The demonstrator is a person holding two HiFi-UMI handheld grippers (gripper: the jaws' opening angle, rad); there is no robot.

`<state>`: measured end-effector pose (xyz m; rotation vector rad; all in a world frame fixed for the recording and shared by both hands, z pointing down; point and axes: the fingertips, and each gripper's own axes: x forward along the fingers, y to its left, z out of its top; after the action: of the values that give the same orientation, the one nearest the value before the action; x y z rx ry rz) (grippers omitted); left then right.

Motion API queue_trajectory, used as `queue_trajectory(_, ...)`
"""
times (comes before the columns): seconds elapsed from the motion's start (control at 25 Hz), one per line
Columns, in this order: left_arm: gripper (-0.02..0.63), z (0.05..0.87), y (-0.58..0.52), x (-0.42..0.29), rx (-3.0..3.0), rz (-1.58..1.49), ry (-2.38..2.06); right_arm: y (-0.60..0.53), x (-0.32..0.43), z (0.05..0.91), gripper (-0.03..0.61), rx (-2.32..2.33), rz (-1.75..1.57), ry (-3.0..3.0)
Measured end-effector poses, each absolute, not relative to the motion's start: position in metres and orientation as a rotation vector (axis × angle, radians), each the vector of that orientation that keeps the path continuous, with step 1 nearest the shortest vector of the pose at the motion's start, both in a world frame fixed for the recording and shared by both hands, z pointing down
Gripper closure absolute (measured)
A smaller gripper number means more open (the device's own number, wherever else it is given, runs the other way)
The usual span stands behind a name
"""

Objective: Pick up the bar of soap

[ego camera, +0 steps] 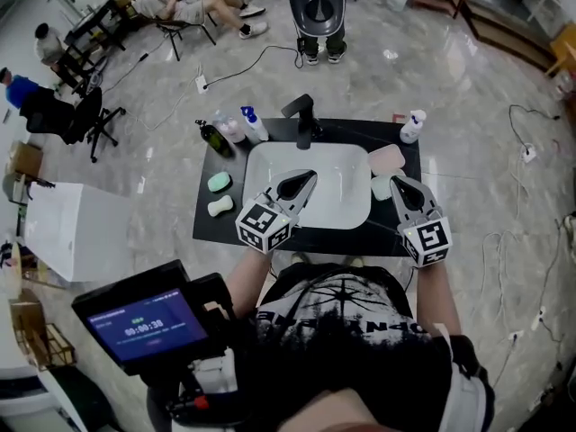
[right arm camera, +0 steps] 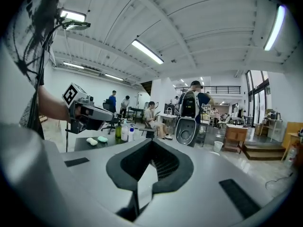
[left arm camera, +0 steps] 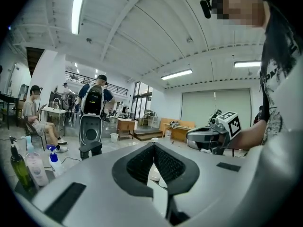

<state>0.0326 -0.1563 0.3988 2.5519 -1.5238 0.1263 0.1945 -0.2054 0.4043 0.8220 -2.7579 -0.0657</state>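
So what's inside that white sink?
Where it shows, the sink looks bare and white, with nothing lying in it. The left claw blocks its near left part from view, so anything under there is hidden.

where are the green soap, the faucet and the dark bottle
green soap (ego camera: 219,182), head view, middle of its top
faucet (ego camera: 304,129), head view, its upright stem
dark bottle (ego camera: 218,141), head view, its body
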Motion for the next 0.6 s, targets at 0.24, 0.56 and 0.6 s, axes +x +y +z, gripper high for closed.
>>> queue_trajectory(0.24,0.603,0.394,-0.164,0.045,2.553,0.129,-1.503,-0.209,0.207,0.401,0.565,0.848,-0.064,-2.733)
queue_trajectory(0.56,0.603,0.391,-0.169,0.051,2.547,0.13,-1.495,-0.212,0.211,0.41,0.566,0.833,-0.067,-2.7)
queue_trajectory(0.6,0.603,0.391,-0.169,0.051,2.545,0.131,-1.496,-0.212,0.21,0.41,0.566,0.829,-0.067,-2.704)
